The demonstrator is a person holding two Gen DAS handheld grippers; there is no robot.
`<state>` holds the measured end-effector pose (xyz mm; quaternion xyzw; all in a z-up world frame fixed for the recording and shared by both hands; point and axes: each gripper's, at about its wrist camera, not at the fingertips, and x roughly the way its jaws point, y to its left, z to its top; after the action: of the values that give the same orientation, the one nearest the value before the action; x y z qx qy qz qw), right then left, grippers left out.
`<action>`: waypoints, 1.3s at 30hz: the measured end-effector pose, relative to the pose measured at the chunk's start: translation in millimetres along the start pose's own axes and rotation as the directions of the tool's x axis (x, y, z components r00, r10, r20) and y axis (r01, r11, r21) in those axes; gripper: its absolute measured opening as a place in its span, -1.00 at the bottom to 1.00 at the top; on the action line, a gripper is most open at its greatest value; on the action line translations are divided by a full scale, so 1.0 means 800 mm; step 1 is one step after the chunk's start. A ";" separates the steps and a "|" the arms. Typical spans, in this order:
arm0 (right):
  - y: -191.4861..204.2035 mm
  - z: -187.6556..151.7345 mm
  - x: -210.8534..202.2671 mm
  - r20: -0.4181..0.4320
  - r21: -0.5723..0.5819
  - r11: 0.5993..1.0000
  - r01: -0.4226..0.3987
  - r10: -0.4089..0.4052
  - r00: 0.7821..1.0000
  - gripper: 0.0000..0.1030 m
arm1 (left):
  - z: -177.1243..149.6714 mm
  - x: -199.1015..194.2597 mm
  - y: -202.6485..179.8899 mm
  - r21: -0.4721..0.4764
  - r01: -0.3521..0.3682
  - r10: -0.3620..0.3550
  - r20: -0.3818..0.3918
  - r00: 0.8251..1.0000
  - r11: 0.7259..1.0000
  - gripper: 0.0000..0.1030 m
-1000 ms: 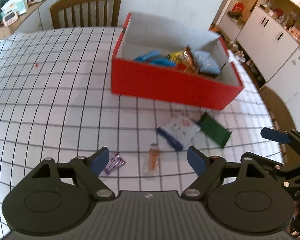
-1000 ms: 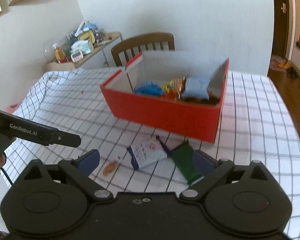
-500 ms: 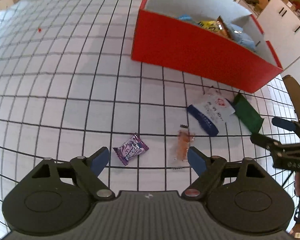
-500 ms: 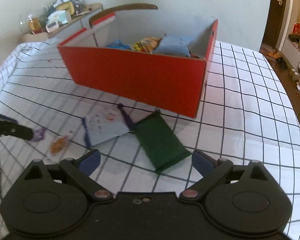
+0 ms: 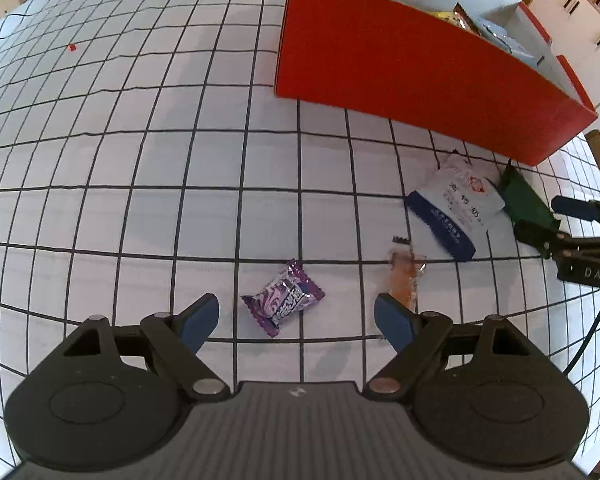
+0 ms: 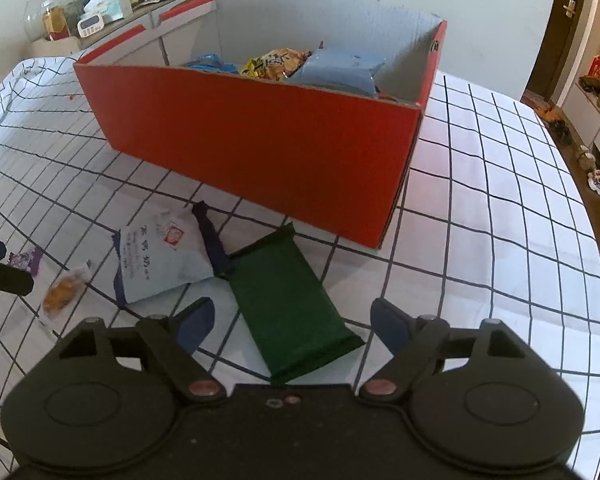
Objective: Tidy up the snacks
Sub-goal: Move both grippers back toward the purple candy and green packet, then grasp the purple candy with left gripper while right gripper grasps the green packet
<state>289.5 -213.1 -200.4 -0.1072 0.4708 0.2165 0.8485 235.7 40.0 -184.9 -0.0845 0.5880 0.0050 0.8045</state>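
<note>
Right wrist: green packet (image 6: 288, 300) lies lengthwise toward red box (image 6: 260, 140).

On the table with the white, black-gridded cloth (image 5: 140, 160) stands an open red cardboard box (image 6: 260, 140), and several snack packets (image 6: 284, 64) lie inside it. In front of the box lie four loose snacks in a row. From the left: a small purple candy wrapper (image 5: 284, 298), a clear packet with an orange snack (image 5: 406, 278), a white and blue pouch (image 6: 164, 260), and a flat green packet (image 6: 288, 304). The pouch touches the green packet.
</note>
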 end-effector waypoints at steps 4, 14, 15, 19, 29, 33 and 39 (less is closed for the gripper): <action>-0.004 0.001 0.005 -0.014 -0.013 1.000 0.005 -0.005 1.000 0.53 | -0.003 0.004 0.003 0.012 -0.007 0.007 0.003 1.000 1.000 0.65; 0.007 -0.004 0.004 0.021 -0.049 0.999 0.009 -0.008 1.000 0.18 | -0.009 0.004 -0.011 0.093 -0.057 0.053 0.046 0.998 0.994 0.15; 0.008 -0.005 0.003 0.024 -0.049 0.999 0.011 -0.009 1.000 0.15 | -0.010 0.004 -0.012 0.102 -0.061 0.056 0.052 0.997 0.993 0.11; 0.011 -0.009 -0.002 0.030 -0.035 0.999 0.019 -0.018 0.999 -0.04 | -0.013 0.002 -0.012 0.104 -0.070 0.063 0.073 0.995 0.992 -0.24; 0.016 -0.027 -0.022 0.015 0.107 0.994 -0.008 0.006 1.000 -0.17 | -0.022 -0.008 -0.009 0.034 -0.045 0.042 0.079 0.996 0.998 -0.58; 0.020 -0.038 -0.037 0.016 0.124 0.992 -0.010 0.008 1.000 -0.17 | -0.028 -0.011 -0.013 0.019 -0.059 0.057 0.087 0.995 0.998 -0.63; 0.022 -0.047 -0.063 0.040 0.170 0.985 -0.019 0.013 0.999 -0.17 | -0.035 -0.022 -0.019 -0.014 -0.046 0.047 0.095 0.994 0.999 -0.63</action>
<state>229.3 -225.8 -177.5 -0.0265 0.4719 0.1844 0.8618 205.4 23.1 -174.6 -0.0752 0.5506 0.0311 0.8308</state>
